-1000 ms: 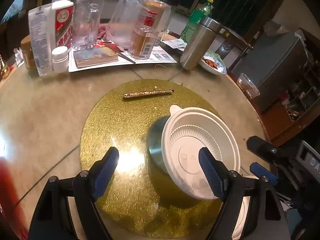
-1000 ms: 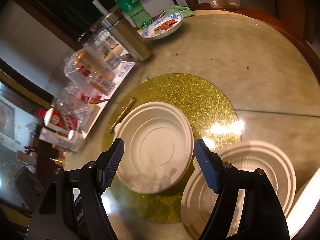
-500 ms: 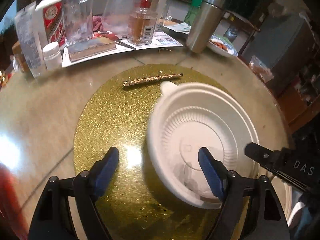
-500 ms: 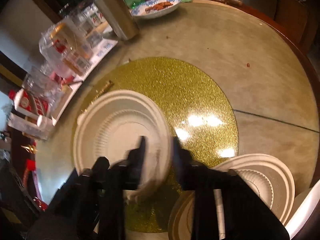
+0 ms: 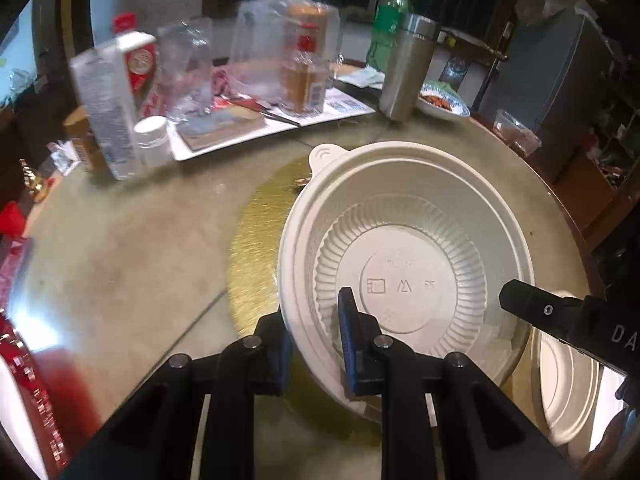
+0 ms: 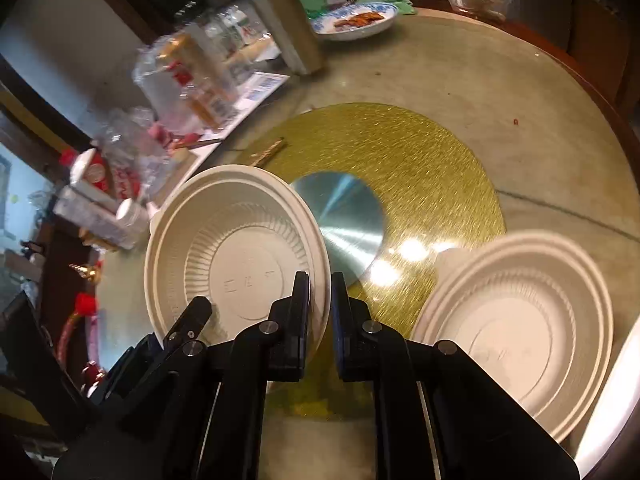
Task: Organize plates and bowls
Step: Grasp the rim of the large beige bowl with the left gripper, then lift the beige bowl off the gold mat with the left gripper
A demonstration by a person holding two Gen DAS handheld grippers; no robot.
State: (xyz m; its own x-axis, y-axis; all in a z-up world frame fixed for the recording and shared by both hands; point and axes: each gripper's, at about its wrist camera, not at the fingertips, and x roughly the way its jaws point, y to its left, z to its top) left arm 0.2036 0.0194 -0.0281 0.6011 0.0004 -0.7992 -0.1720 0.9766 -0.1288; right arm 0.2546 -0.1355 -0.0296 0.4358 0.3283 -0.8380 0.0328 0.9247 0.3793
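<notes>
A white disposable bowl (image 5: 404, 264) is held tilted above the gold turntable disc (image 5: 252, 232). My left gripper (image 5: 316, 336) is shut on its near-left rim. My right gripper (image 6: 320, 304) is shut on the opposite rim of the same bowl (image 6: 236, 256); its black body shows in the left wrist view (image 5: 568, 320). A second white bowl (image 6: 520, 320) lies on the table at the right, also seen in the left wrist view (image 5: 560, 376). The disc's shiny metal centre (image 6: 344, 220) shows where the bowl stood.
At the table's far side stand a steel flask (image 5: 404, 68), clear jugs and bottles (image 5: 296, 56), a white tray (image 5: 280, 128), a carton (image 5: 108, 104), a small jar (image 5: 152, 140) and a plate of food (image 5: 440, 102). A gold stick (image 6: 266, 152) lies on the disc. Red items sit at the left edge (image 5: 24, 320).
Both grippers closed on the bowl's rim, right first, then left. The bowl rose and tilted off the disc, uncovering the metal centre.
</notes>
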